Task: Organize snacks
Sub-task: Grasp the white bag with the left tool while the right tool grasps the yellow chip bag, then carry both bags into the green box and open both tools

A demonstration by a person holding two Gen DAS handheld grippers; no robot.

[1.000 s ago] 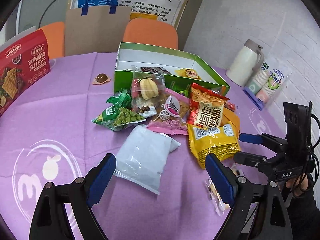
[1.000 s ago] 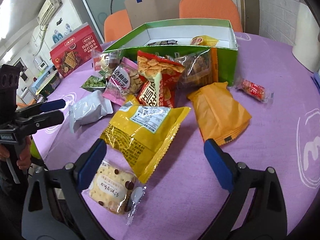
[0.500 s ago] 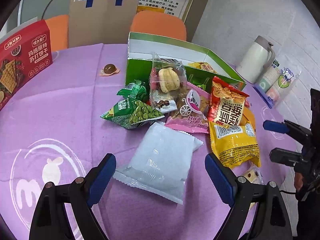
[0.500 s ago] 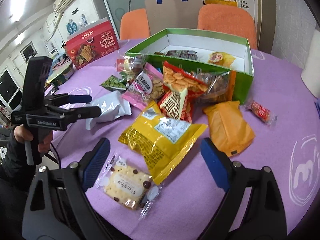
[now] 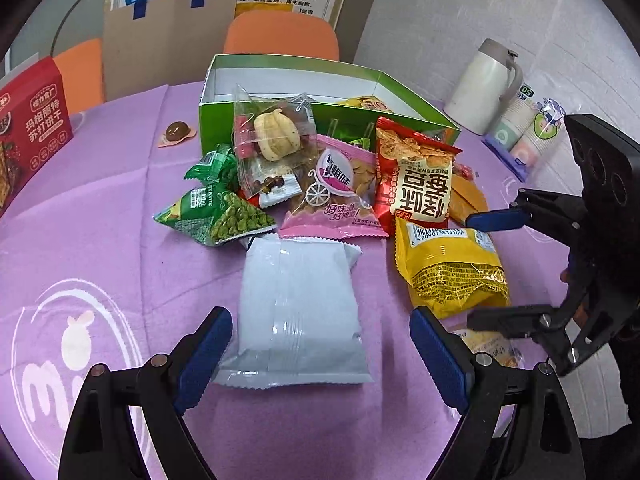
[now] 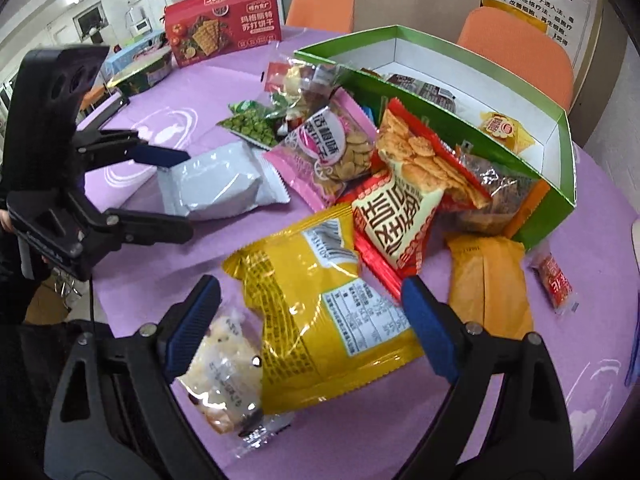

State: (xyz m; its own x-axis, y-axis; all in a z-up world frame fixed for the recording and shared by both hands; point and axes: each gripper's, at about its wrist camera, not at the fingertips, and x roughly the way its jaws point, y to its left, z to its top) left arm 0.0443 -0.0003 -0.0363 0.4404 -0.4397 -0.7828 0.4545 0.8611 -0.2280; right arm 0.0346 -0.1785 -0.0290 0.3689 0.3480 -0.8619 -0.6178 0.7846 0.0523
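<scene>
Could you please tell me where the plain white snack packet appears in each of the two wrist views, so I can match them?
Left wrist view: the white packet lies bottom centre, between the open left gripper fingers.
Right wrist view: the white packet lies left of centre, beside the left gripper.
Shared landmark: the green box behind the pile.

Snack packets [image 5: 332, 200] lie heaped against the open green box [image 5: 280, 76].
</scene>
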